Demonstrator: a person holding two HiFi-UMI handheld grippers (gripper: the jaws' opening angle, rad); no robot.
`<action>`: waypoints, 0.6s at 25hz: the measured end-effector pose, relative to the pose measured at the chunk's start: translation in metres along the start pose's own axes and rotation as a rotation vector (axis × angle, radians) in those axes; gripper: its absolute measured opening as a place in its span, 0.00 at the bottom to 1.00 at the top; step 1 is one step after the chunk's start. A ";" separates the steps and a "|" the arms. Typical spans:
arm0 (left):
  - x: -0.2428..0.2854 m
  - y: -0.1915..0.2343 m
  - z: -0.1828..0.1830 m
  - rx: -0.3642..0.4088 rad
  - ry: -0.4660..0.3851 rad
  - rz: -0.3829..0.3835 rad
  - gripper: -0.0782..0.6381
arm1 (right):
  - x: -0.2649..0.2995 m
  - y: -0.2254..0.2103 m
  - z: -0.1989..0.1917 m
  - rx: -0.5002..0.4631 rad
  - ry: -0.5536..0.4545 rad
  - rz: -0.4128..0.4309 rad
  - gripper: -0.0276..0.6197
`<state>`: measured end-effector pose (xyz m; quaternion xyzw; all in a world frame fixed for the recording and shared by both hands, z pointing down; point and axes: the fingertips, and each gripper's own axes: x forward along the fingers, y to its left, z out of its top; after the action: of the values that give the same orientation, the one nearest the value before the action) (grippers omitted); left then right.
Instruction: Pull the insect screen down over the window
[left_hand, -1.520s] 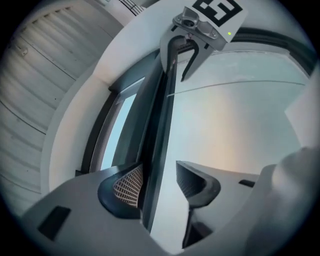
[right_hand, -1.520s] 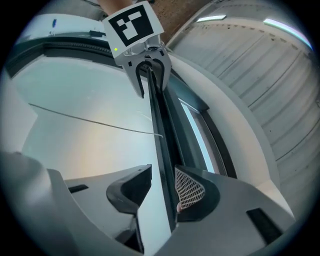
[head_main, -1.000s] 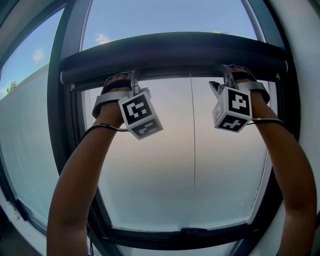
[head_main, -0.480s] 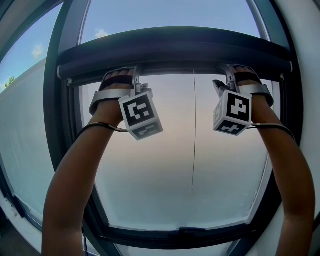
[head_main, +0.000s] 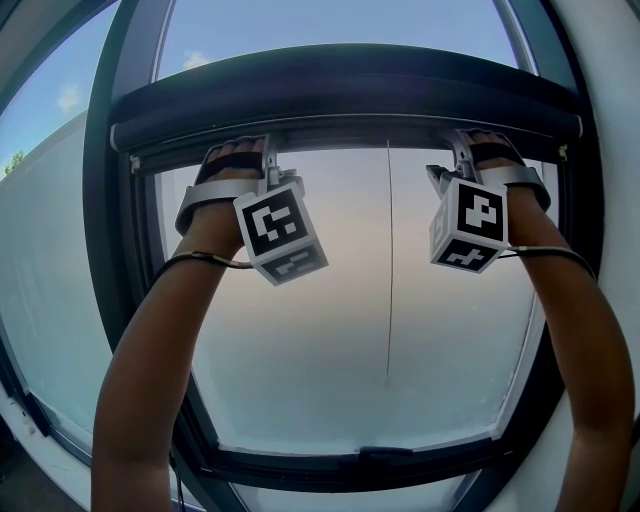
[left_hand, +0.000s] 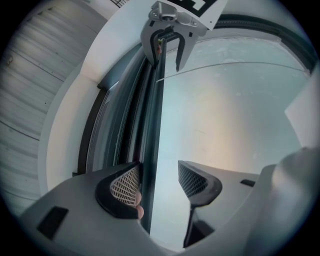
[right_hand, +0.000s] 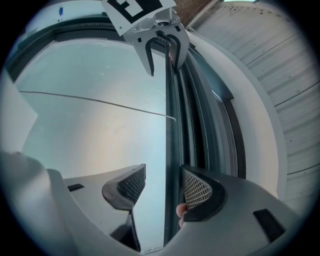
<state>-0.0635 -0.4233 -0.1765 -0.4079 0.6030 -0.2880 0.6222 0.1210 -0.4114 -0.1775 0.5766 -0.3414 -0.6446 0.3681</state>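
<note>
The insect screen is rolled into a dark cassette (head_main: 340, 95) across the top of the window. Its bottom bar (head_main: 340, 130) sits just under the cassette. My left gripper (head_main: 262, 152) and right gripper (head_main: 458, 150) are both raised to this bar. In the left gripper view the bar (left_hand: 150, 125) runs between my open left gripper's (left_hand: 157, 172) jaws, against the left pad (left_hand: 125, 182) and apart from the right one. In the right gripper view the bar (right_hand: 170, 125) stands beside the right pad (right_hand: 197, 187); the right gripper's (right_hand: 164, 172) jaws are opening, with a gap to the left pad.
A thin pull cord (head_main: 389, 260) hangs down the middle of the frosted pane. The dark window frame (head_main: 120, 300) surrounds the glass, with a white wall reveal (head_main: 610, 120) at the right. Sky shows above the cassette.
Both grippers stay at the bar under the cassette. The head view has drifted slightly, so the cassette sits a little higher in the picture.
</note>
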 end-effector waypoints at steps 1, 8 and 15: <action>-0.002 -0.003 0.001 -0.022 -0.008 -0.007 0.42 | -0.002 0.003 0.000 -0.001 0.000 0.001 0.35; -0.017 -0.024 0.000 -0.023 -0.004 -0.048 0.42 | -0.015 0.028 0.000 -0.024 0.021 0.034 0.37; -0.039 -0.058 -0.002 0.025 -0.017 -0.108 0.42 | -0.034 0.059 0.003 -0.072 0.023 0.085 0.37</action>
<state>-0.0622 -0.4196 -0.1071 -0.4345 0.5711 -0.3250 0.6160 0.1252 -0.4113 -0.1091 0.5551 -0.3380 -0.6337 0.4196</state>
